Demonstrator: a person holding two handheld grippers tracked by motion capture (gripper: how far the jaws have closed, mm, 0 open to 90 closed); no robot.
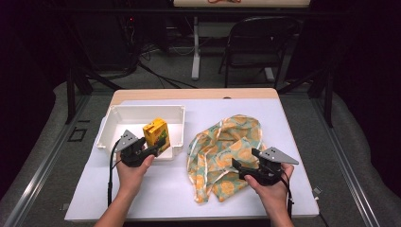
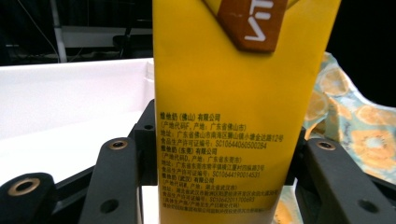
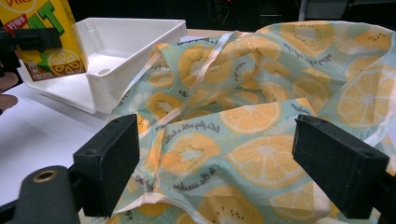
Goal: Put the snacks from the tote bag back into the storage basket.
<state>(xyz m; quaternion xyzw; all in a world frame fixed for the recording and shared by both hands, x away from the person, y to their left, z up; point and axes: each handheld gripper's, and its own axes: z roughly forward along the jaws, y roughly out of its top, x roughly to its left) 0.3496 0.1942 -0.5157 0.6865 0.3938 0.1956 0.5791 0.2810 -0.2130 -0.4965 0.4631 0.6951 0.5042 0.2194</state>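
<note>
Holding the yellow drink carton point(image 1: 156, 134) tight in the left gripper point(image 1: 158, 145), just over the white bin point(image 1: 124, 115). Right gripper point(image 1: 245, 165) wide open above the orange-print bag point(image 1: 227, 142). Next, probably: pinching the bag's edge.

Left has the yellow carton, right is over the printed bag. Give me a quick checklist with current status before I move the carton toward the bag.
1. Left gripper clamped on the yellow carton: ok, jaws press both sides.
2. Carton upright: ok.
3. Carton clear of the white bin wall: cannot tell; it sits at the bin's near edge.
4. Right gripper holding the printed bag: not ok, jaws stand open with fabric between them.
5. Bag mouth open to receive: not ok, the fabric lies crumpled on the table.
</note>
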